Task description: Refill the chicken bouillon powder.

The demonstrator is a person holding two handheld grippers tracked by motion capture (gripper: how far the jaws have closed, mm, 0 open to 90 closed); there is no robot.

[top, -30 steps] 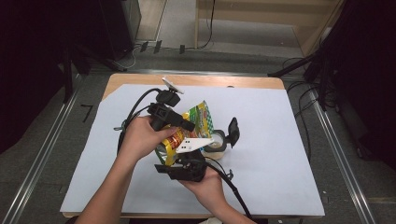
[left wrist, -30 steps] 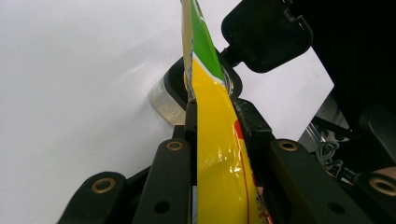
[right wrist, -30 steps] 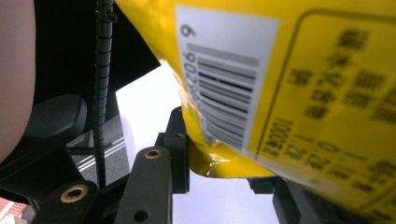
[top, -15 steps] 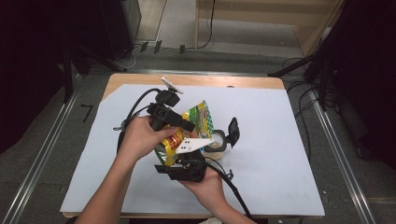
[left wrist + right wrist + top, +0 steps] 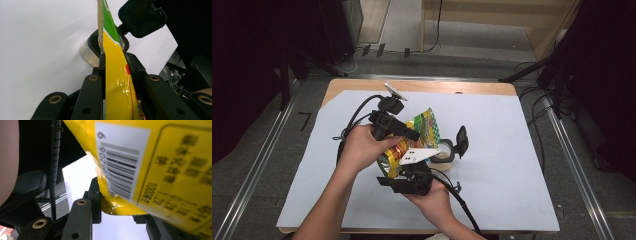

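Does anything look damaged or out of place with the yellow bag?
The glossy yellow and green snack bag is pinched by both grippers, and its bottom corner is crumpled at the right gripper. No tear or spill shows.

The snack bag [image 5: 117,82] is thin plastic film, glossy and smooth, with bright highlights along its yellow and green print; a creased corner [image 5: 112,207] shows crinkled foil-like sheen, and its white barcode patch looks matt. The left gripper [image 5: 404,134] and right gripper [image 5: 409,172] are matt black plastic with brass-coloured metal rivets at the jaws' links. The roll of tape [image 5: 443,155] looks glossy, with a dull metallic-looking side. White matt paper [image 5: 512,150] covers the tabletop [image 5: 472,88], whose bare edge is smooth light wood.
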